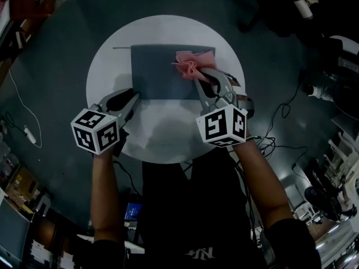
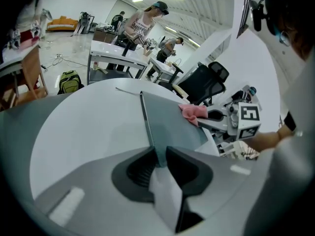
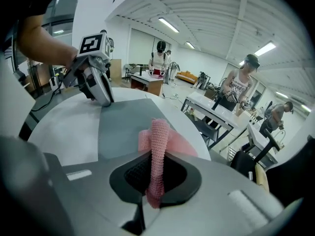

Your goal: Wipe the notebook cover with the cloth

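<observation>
A dark grey notebook lies flat on the white round table. My left gripper is shut on the notebook's near left corner, its jaws pinching the edge. My right gripper is shut on a pink knitted cloth, which rests bunched on the notebook's far right part. In the right gripper view the cloth stands as a folded strip between the jaws, over the notebook. The left gripper shows there at the notebook's far corner.
A thin dark ribbon sticks out from the notebook's far left corner. Dark floor with cables rings the table. Desks, chairs and people stand in the room behind.
</observation>
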`<state>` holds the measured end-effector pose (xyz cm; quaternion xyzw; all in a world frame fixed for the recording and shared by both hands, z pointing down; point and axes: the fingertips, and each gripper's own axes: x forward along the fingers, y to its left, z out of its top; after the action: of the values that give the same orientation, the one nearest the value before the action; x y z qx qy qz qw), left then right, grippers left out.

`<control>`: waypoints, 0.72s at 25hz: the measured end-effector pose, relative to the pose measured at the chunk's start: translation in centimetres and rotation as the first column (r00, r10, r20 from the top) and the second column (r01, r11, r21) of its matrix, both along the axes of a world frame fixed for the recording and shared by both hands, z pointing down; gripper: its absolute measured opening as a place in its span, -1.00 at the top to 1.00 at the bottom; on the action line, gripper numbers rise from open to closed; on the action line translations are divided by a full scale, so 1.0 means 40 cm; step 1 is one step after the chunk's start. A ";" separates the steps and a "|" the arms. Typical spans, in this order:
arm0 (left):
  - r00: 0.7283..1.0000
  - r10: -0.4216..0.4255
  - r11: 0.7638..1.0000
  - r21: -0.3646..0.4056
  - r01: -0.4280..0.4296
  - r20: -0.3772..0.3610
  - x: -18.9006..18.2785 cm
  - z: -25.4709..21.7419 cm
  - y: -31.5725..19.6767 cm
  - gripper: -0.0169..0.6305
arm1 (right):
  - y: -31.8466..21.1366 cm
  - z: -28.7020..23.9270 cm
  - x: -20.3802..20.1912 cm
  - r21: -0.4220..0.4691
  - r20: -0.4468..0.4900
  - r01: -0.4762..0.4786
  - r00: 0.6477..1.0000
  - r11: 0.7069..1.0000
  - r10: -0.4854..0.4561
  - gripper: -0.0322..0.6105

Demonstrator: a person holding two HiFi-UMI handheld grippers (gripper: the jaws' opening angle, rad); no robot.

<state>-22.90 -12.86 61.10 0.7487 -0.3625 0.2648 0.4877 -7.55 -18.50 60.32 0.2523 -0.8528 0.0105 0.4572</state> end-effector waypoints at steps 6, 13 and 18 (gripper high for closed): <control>1.000 0.001 1.000 0.014 -0.001 0.010 0.001 0.000 0.005 0.71 | 0.004 0.004 0.078 -0.019 -0.069 -0.044 0.997 0.999 0.042 0.88; 1.000 -0.007 1.000 0.022 0.007 0.011 -0.002 -0.003 0.005 0.71 | 0.011 -0.024 0.134 -0.020 -0.119 -0.082 0.990 0.996 0.079 0.88; 1.000 -0.006 1.000 0.026 0.005 0.012 -0.004 -0.001 0.004 0.71 | 0.025 -0.134 -0.004 0.035 0.069 -0.047 0.997 0.998 0.045 0.88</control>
<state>-23.08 -12.72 61.04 0.7525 -0.3709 0.2630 0.4765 -7.72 -17.49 54.95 0.2797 -0.8619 0.0140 0.4228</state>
